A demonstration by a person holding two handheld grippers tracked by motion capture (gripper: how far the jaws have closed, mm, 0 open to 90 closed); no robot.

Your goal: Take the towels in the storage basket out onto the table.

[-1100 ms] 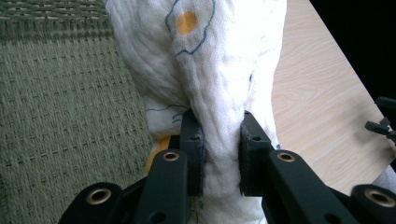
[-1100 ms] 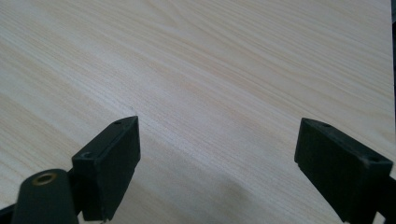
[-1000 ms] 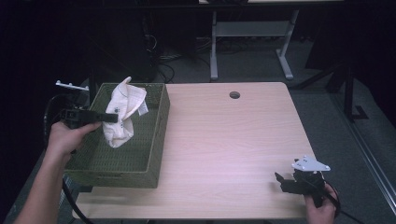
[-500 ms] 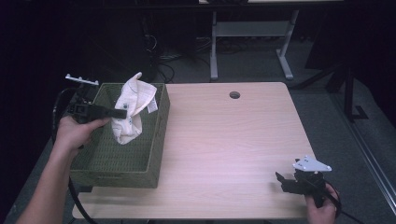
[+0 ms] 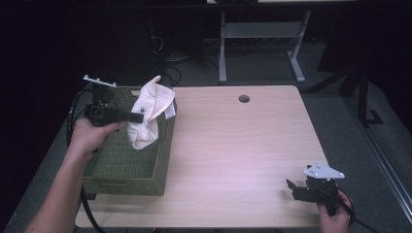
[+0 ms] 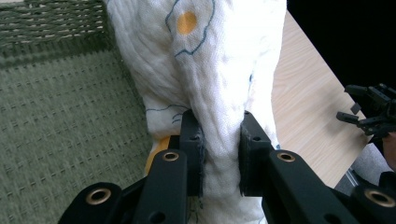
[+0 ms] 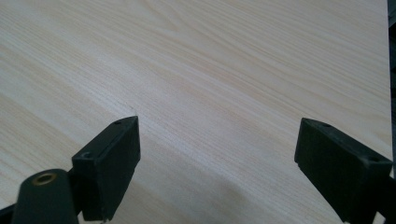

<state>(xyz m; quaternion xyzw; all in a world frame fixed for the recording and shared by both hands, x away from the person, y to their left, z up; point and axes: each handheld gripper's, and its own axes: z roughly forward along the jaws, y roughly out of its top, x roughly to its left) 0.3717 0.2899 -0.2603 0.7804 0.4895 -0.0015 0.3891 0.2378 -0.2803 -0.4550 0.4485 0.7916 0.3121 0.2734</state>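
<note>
A white cloth (image 5: 150, 112) with blue outlines and orange dots hangs over the green woven basket (image 5: 111, 170) at the table's left. My left gripper (image 5: 137, 117) is shut on the cloth (image 6: 219, 93), which is pinched between both pads (image 6: 192, 149) and lifted above the basket's floor (image 6: 60, 130). Near the table's front right corner my right gripper (image 5: 290, 187) rests low and open; its two pads (image 7: 112, 154) stand wide apart over bare wood with nothing between them.
The light wooden table (image 5: 238, 145) has a round cable hole (image 5: 244, 98) at the back. A grey metal desk frame (image 5: 257, 39) stands on the floor behind. The right gripper (image 6: 373, 107) shows far off in the left gripper view.
My left gripper has lifted the cloth higher and carried it toward the basket's back right corner. The right gripper has stayed where it was.
</note>
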